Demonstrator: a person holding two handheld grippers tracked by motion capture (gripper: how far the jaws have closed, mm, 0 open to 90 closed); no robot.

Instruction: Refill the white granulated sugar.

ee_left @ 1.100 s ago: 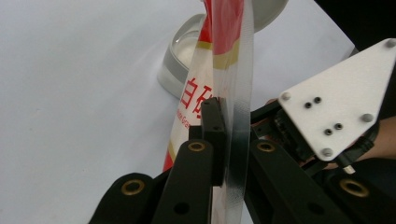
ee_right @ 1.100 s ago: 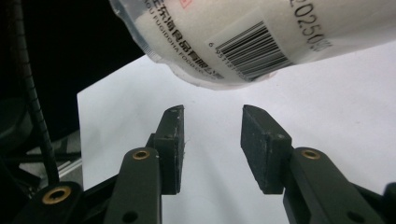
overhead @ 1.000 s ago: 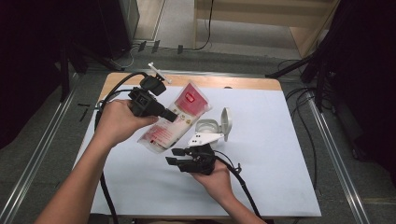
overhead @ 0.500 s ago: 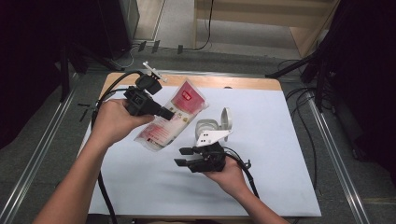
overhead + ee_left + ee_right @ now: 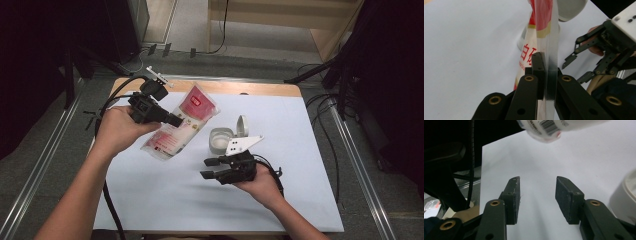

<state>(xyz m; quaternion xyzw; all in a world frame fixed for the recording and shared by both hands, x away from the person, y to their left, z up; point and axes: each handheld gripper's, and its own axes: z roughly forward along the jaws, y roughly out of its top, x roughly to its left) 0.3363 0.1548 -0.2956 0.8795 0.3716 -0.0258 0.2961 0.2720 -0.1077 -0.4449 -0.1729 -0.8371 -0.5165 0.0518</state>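
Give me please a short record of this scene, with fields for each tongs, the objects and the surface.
left tongs: shut on the pouch, gripping its clear sealed edge
right tongs: open, nothing between the jaws, low over the sheet
pouch: red and white, held tilted, lower end near the sheet
jar: small, white, open, hinged lid standing up
jar position: between the pouch and the right tongs
sheet: white, covers most of the wooden table

Red character 白 on the pouch (image 5: 534, 37), barcode on its lower end, digits unreadable
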